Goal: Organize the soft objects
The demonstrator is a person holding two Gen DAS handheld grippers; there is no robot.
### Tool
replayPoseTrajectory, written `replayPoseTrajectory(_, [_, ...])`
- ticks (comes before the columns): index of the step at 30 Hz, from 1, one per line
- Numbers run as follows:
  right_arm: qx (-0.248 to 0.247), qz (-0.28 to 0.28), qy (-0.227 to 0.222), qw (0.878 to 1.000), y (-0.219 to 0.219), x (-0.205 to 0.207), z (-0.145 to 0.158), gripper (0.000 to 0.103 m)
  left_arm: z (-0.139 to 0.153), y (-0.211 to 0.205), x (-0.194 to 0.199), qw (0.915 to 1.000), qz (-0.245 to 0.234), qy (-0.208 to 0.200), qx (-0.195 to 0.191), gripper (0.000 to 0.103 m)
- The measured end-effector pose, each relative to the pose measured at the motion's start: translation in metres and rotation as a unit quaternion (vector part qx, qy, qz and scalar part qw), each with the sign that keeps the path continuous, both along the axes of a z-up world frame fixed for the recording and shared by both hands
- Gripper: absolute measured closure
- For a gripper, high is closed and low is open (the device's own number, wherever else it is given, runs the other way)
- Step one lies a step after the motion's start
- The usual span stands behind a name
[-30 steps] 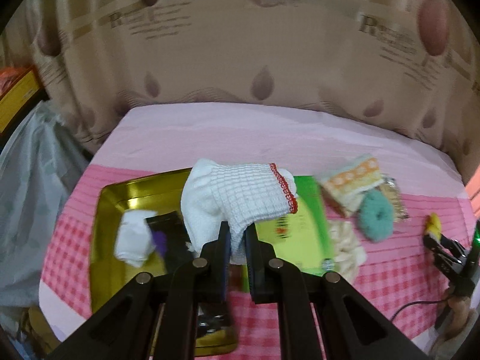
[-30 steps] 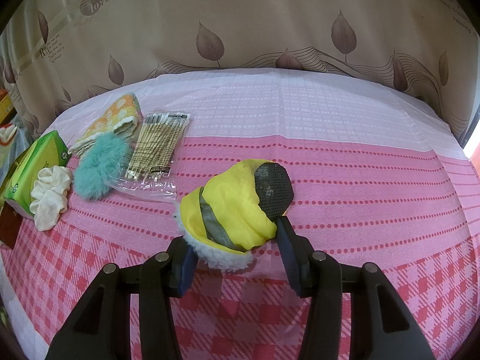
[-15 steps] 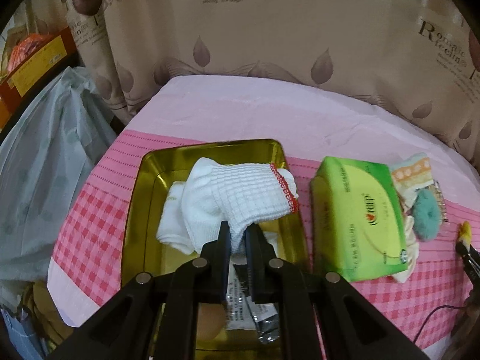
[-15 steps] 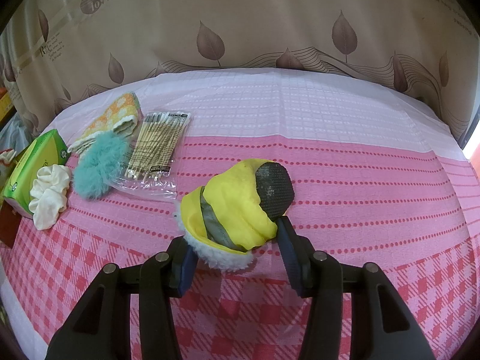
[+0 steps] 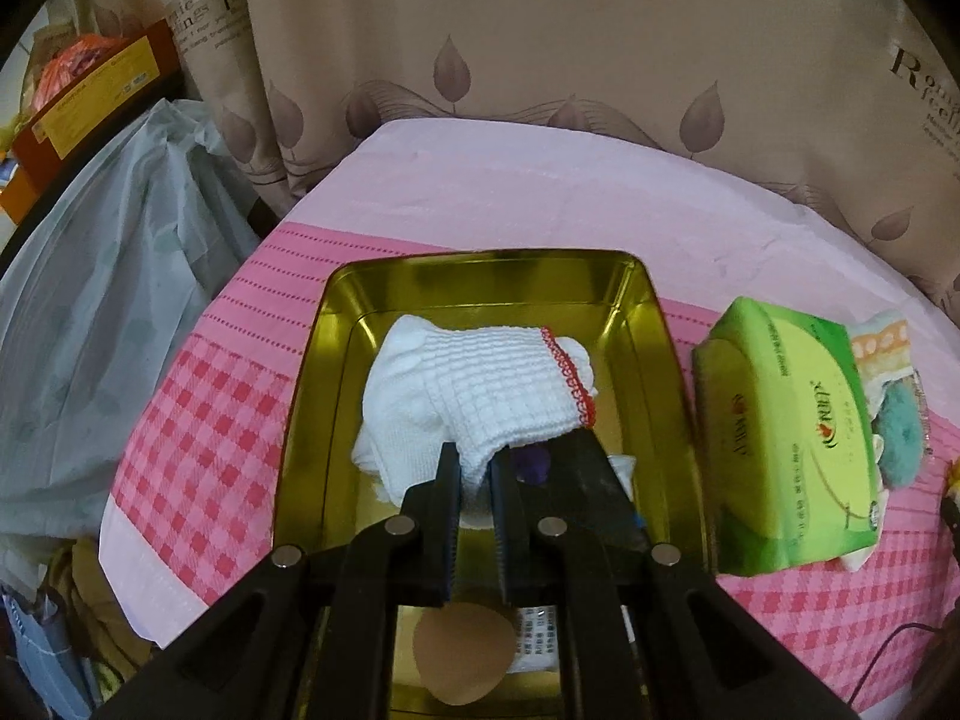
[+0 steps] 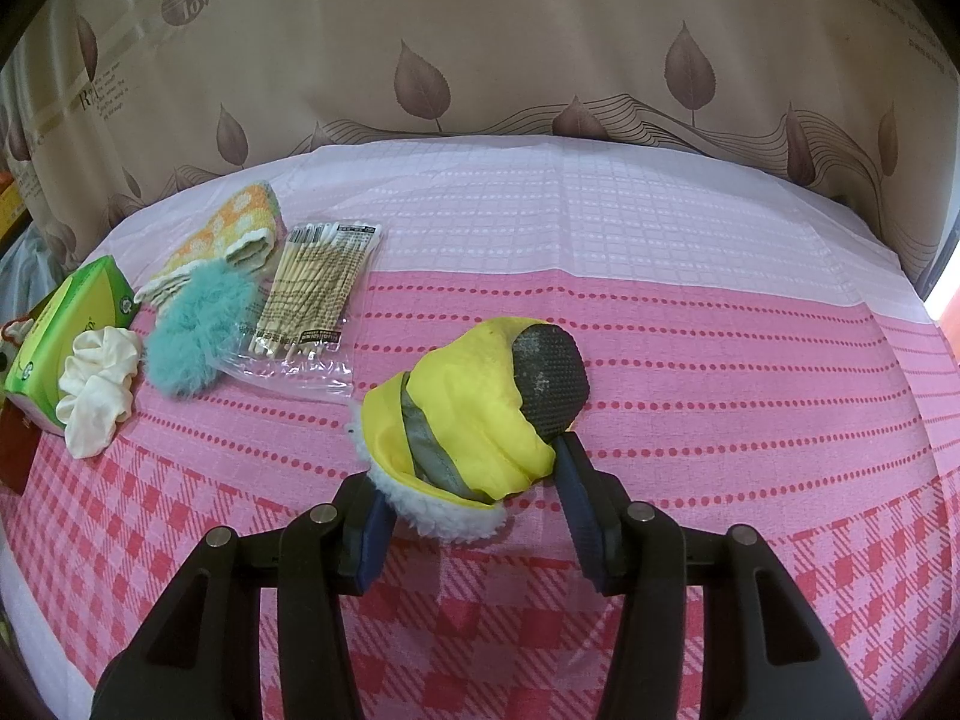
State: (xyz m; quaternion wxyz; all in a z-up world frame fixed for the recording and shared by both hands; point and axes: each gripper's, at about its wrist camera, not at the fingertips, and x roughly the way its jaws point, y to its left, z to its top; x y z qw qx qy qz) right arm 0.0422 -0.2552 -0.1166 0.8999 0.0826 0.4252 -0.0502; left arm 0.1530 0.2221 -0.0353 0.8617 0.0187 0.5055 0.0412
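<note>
- Over the gold tin tray (image 5: 336, 372), the left tool (image 5: 475, 474) stays clenched on the white sock (image 5: 480, 384); it should lower, then release inside.
- Right tool (image 6: 474, 516) brackets the yellow mitt (image 6: 474, 420) on the worktop (image 6: 720, 390), pads not clearly pressing.

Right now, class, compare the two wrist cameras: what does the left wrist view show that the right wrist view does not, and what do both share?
Only the left wrist view: the gold tray and the left gripper shut on a white sock over it.

Only the right wrist view: the yellow bootie between the right gripper fingers, and the swab packet.

Both: the green tissue pack, teal fluffy scrunchie and pink checked tablecloth.
</note>
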Motion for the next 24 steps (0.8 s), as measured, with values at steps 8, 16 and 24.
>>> replayPoseTrajectory(8, [-0.002,0.001,0.001,1.000,0.000,0.001,0.000,0.055,-0.006,0.011,-0.004,0.9999,0.012,0.003,-0.003,0.088])
replayPoseTrajectory(16, [-0.004,0.002,0.002,1.000,0.001,0.002,-0.001,0.055,-0.006,0.013,-0.011,0.9998,0.019,0.005,-0.005,0.066])
replayPoseTrajectory(24, [-0.011,0.001,0.005,1.000,0.002,0.003,-0.001,0.055,0.010,0.018,-0.032,0.9993,0.031,-0.019,-0.007,0.063])
